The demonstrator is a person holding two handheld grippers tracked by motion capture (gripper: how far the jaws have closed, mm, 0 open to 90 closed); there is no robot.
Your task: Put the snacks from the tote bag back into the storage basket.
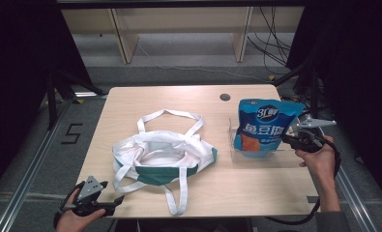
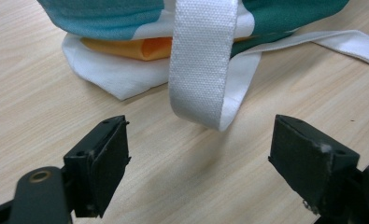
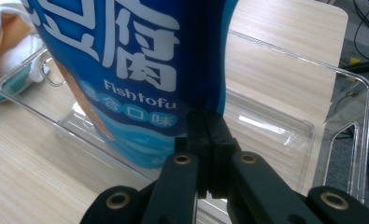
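**Blue pouch pinched above the clear tray, tote bag waiting at centre**

At about seven o'clock on the wooden table (image 1: 227, 179), the left gripper (image 1: 112, 201) rested near the front edge, held in a hand (image 1: 75, 220). Its jaws stood spread wide with nothing between them, as the left gripper view made plain. Just ahead of them, toward one o'clock from that gripper, a white strap (image 2: 202, 60) of the tote bag (image 1: 162, 157) looped down to the tabletop, short of the pads.

The tote bag lay near the table's centre, its mouth open, white cloth with a green band along the near side. A second pair of straps lay flat toward twelve o'clock. In the left gripper view an orange lining (image 2: 126, 48) showed under the fold.

Toward three o'clock stood a clear plastic tray (image 1: 237, 157), well apart from the bag. The blue snack pouch (image 1: 263, 126) hung upright over it, its lower end inside the tray's walls. The right gripper (image 1: 286, 139) had its jaws pressed together on the pouch's edge, the pads clamping the thin seam at the side, as the right gripper view showed. The right hand (image 1: 319, 162) held it from four o'clock.
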